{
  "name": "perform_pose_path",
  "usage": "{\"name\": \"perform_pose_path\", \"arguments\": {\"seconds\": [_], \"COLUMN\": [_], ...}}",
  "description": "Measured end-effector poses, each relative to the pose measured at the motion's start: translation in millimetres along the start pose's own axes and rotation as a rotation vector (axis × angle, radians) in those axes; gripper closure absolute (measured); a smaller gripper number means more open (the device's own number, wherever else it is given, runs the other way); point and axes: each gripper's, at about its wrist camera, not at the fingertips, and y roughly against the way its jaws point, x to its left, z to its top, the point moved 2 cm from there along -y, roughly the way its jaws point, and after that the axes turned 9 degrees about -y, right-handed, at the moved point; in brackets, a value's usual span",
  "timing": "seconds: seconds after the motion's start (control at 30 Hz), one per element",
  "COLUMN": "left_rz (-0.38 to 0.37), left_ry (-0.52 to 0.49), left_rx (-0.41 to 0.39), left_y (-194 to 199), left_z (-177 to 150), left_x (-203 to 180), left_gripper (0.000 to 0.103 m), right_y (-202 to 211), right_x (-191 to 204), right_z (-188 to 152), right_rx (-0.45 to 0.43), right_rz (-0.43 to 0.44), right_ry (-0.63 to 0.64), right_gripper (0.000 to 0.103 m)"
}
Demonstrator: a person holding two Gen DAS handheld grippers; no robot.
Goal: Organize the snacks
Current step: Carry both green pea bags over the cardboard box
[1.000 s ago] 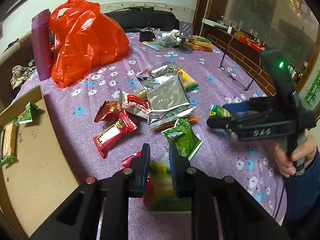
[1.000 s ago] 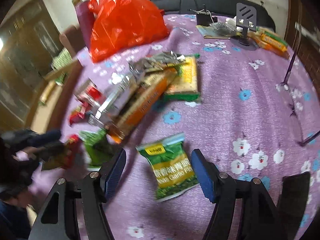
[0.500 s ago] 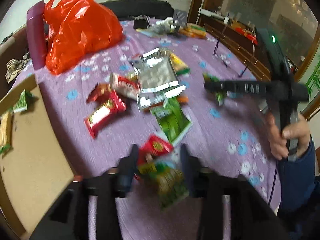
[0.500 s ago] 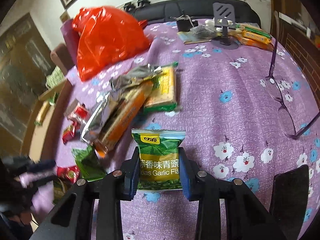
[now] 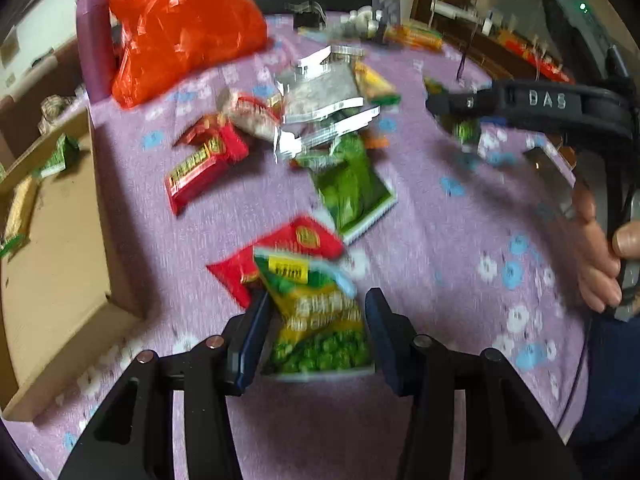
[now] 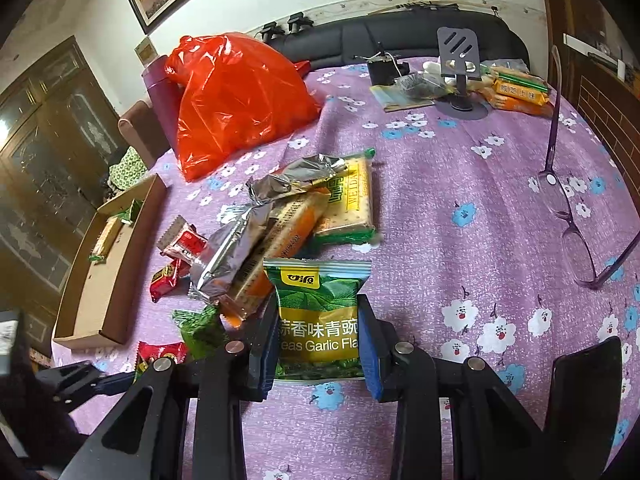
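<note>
In the right wrist view my right gripper [image 6: 318, 308] is shut on a green and yellow garlic pea packet [image 6: 316, 284], its pads pressing on the packet's two sides. From the left wrist view, that gripper [image 5: 440, 102] hangs over the table's right side, in a person's hand [image 5: 600, 256]. My left gripper [image 5: 316, 300] stands open around a similar pea packet [image 5: 320, 344]. This packet lies on a red packet [image 5: 296, 244], with a gap at the right pad. A cardboard box [image 5: 52, 280] with a few snacks sits at the left.
A loose heap of silver packets [image 5: 320, 88], red bars [image 5: 204, 164] and a green packet [image 5: 352, 188] covers the table's middle. A red plastic bag [image 6: 236, 100] and purple bottle [image 6: 158, 92] stand behind. Glasses [image 6: 572, 232] lie right, a phone stand [image 6: 460, 64] far back.
The left jaws went from shut to open and sank toward the table with the pea packet between them. The right jaws closed on their pea packet and lifted it slightly.
</note>
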Motion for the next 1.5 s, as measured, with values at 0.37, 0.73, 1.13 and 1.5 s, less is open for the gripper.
{"name": "perform_pose_path", "arguments": {"seconds": [0.37,0.73,1.13,1.5], "left_rz": [-0.031,0.024,0.094,0.135], "left_ry": [0.003,0.011,0.056,0.112], "left_rx": [-0.073,-0.139,-0.194,-0.257], "left_y": [11,27,45,65], "left_z": [3,15,16,10], "left_x": [-2,9,34,67], "left_gripper": [0.072,0.072,0.072,0.071], "right_y": [4,5,4,1], "right_x": [12,27,86,84], "right_z": [-3,-8,-39,-38], "right_rx": [-0.007,-0.015,-0.018,-0.01], "right_rz": [0.054,0.116,0.215,0.228], "right_ry": [0.026,0.066,0.272,0.261], "right_gripper": [0.066,0.066,0.065,0.065]}}
